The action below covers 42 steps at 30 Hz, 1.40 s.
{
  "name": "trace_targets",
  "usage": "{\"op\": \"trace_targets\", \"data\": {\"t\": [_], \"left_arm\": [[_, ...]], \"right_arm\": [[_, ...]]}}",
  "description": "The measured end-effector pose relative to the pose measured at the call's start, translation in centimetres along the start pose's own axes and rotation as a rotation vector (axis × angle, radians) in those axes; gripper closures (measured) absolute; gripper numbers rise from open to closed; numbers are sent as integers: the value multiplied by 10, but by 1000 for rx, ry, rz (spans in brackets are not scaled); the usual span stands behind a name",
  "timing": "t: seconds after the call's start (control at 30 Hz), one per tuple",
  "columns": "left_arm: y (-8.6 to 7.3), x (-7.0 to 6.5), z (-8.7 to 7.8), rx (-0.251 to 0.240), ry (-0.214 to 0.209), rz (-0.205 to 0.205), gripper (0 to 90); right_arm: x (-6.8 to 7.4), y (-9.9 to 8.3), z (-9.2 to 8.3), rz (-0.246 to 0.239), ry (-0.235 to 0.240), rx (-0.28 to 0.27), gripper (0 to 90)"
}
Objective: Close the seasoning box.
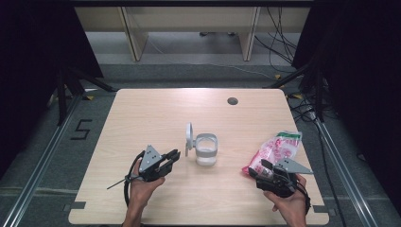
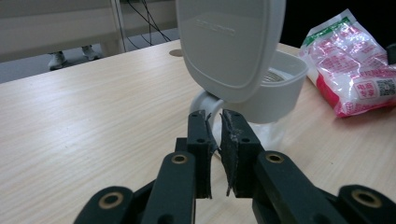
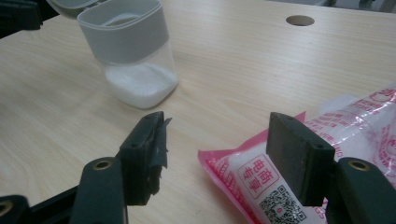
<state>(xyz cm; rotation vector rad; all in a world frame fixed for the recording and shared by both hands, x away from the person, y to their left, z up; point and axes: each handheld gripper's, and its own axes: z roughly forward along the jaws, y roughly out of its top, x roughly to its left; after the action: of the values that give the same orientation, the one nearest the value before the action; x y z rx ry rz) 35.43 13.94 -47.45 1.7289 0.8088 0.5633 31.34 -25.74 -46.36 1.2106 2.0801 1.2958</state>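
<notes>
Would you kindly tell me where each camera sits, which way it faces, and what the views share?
High view: above the person's side, looking forward and down on the table; both forearms, left gripper and right gripper show.
Left gripper view: rides the left gripper, looking level past its nearly shut, empty jaws at the jar and its raised lid.
Right gripper view: rides the right gripper, its open jaws astride the bag.
Shared: every view shows the jar and the bag.

A light wooden table point(image 1: 142, 113) stands on grey floor point(image 1: 189, 73), black curtains point(image 1: 28, 47) at both sides.
</notes>
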Motion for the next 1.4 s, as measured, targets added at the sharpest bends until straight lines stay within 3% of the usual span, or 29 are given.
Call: {"op": "trace_targets", "data": {"t": [0.03, 0.1, 0.2, 0.23, 0.33, 0.4, 0.43, 0.5, 0.57, 0.6, 0.63, 0.7, 0.8, 1.03, 1.07, 1.1, 1.17, 1.2, 1.23, 1.4], "left_arm": [[1, 0, 0, 3, 6, -8, 827], [3, 3, 0, 9, 5, 15, 849], [5, 3, 2, 3, 5, -4, 870], [6, 4, 2, 3, 4, 5, 875], [9, 4, 1, 9, 5, 13, 887], [10, 5, 2, 7, -2, -7, 892], [10, 6, 3, 8, 3, -17, 892], [11, 7, 3, 8, 3, 1, 893], [12, 7, 3, -1, -1, -13, 893], [14, 8, 3, -2, -5, -4, 893], [15, 7, 4, -4, -9, -9, 893], [19, 6, 4, 0, -2, 12, 893], [23, 3, 6, -15, -13, 0, 893], [30, -1, 11, -9, -22, 27, 893], [31, -1, 13, -14, -24, 12, 893], [32, 1, 14, -20, -26, 13, 893], [33, 1, 14, -9, -20, 20, 892], [34, 0, 15, -11, -19, 11, 893], [35, 0, 15, -13, -21, 13, 893], [38, -1, 17, -10, -28, 26, 893]], "right_arm": [[0, 0, 0, -25, -8, 2, 385], [5, 0, 0, 23, 6, 26, 385], [3, -1, 3, -20, 13, 10, 385], [7, -2, 1, 8, 9, 32, 385], [6, -2, 3, -30, 16, 14, 385], [7, -2, 4, -28, 29, 13, 385], [7, -2, 4, -41, 7, 23, 385], [10, -2, 4, -29, 18, 21, 385], [9, -1, 6, -68, 24, 29, 385], [13, -2, 4, -26, 18, 39, 385], [11, -2, 5, -53, 25, 32, 385], [12, -2, 4, -45, 31, 32, 385], [12, -2, 5, -50, 36, 25, 385], [17, -2, 3, -34, 37, 36, 385], [15, -2, 4, -71, 32, 28, 384], [18, -2, 5, -42, 40, 30, 384], [19, -3, 5, -33, 46, 28, 385], [17, -2, 5, -57, 41, 25, 384], [19, -3, 5, -37, 42, 34, 384], [20, -3, 4, -40, 45, 47, 384]]}}
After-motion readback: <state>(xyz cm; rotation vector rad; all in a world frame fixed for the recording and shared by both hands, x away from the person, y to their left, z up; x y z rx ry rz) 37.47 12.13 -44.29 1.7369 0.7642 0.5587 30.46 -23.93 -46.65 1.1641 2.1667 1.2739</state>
